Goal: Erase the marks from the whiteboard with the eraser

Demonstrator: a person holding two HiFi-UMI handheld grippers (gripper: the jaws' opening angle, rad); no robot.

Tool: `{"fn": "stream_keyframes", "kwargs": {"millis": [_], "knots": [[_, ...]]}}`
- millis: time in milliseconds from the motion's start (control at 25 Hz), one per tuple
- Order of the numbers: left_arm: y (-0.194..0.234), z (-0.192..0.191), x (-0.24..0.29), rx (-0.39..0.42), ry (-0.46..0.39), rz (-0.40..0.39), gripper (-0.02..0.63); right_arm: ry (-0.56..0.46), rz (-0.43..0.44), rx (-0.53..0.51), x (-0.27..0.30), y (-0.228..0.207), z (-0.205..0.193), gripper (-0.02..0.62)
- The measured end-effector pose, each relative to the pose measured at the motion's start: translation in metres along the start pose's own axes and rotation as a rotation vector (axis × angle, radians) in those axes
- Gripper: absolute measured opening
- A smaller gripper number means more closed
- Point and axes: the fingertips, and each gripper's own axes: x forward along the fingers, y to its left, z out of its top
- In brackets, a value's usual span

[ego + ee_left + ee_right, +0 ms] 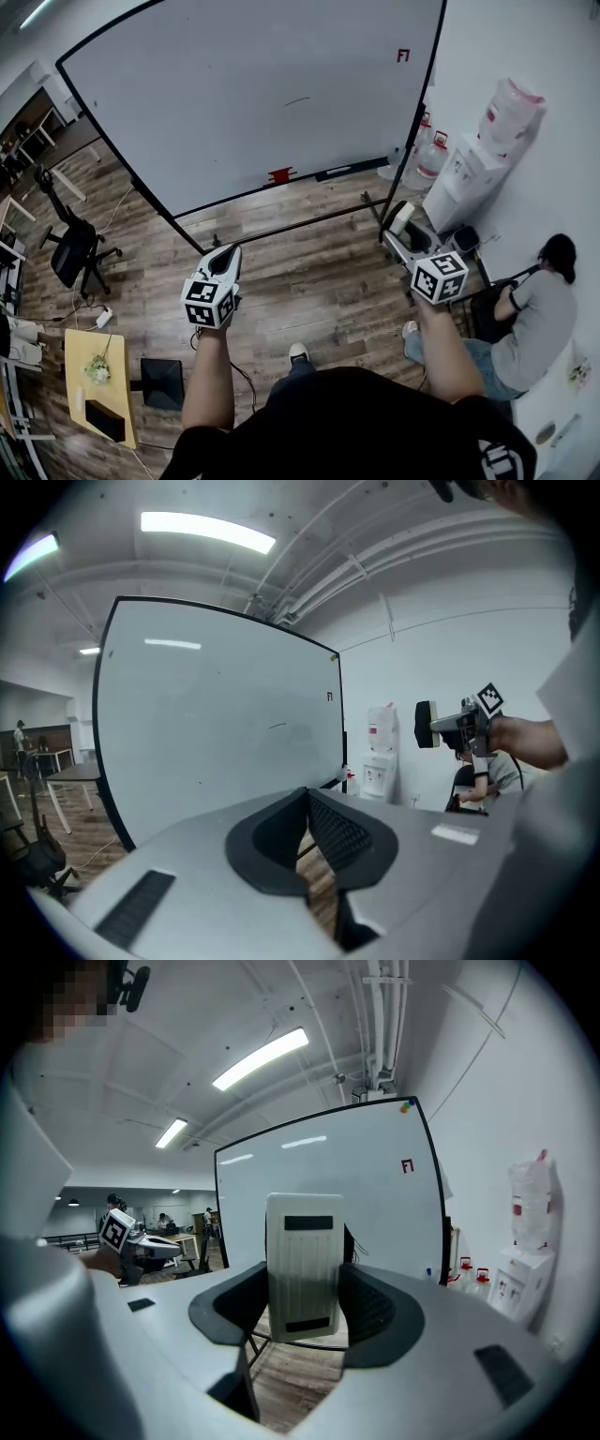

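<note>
The right gripper clamps the eraser, long axis upright, ribbed back facing away from the whiteboard; the left gripper is closed, empty.

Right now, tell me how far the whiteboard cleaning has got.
Done: the eraser is picked up, clamped upright in the right gripper; the left gripper is shut and empty. In hand: the eraser is held off the whiteboard, not touching it. Left: a short dark stroke near the board's middle, and a small red mark by its top right corner, which may be a label. The rest looks bare.
</note>
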Motion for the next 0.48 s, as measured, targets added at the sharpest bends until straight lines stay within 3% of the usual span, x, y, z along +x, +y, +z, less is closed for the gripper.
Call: {"fn": "stream_keyframes", "kwargs": {"millis": [480], "knots": [[0.041, 0.001, 0.035, 0.0, 0.016, -0.026, 0.012, 0.005, -0.036, 0.012, 0.051, -0.005, 0.006, 0.23]]}}
